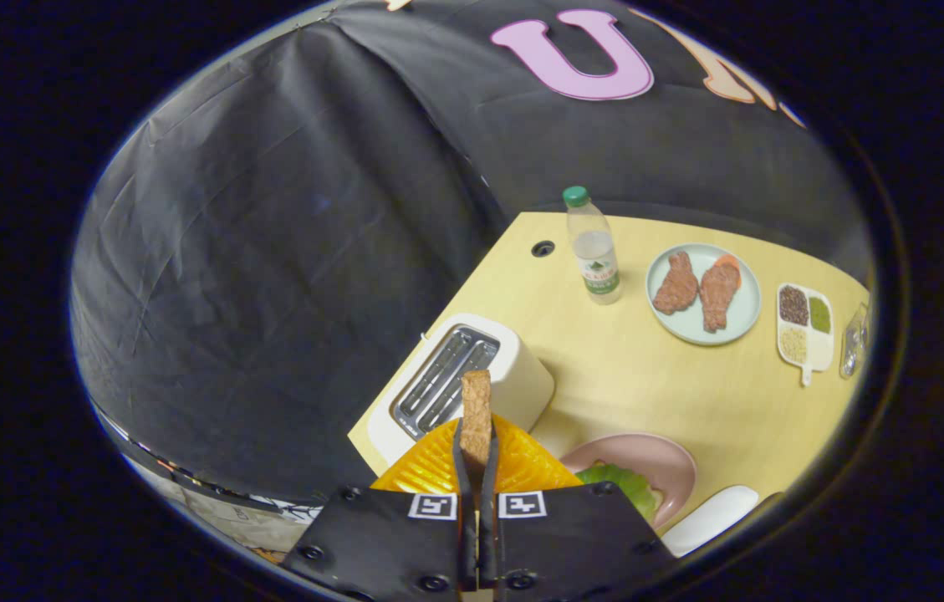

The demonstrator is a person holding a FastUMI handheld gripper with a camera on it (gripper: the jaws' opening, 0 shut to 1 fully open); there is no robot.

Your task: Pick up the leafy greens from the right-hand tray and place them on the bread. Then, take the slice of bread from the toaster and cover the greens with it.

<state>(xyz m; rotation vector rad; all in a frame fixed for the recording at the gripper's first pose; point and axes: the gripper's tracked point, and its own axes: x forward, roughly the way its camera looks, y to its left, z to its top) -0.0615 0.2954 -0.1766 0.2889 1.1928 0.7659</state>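
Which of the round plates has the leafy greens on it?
The pink plate, just ahead of the tongs gripping the bread slice. The pale green plate beyond, past the bottle, holds brown meat pieces instead.

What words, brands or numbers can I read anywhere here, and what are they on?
On the water bottle: a label with green print, too small and blurred to read.
On the gripper, shut on the bread slice: two square black-and-white markers, which are patterns, not words.
On the toaster: no writing that I can make out.
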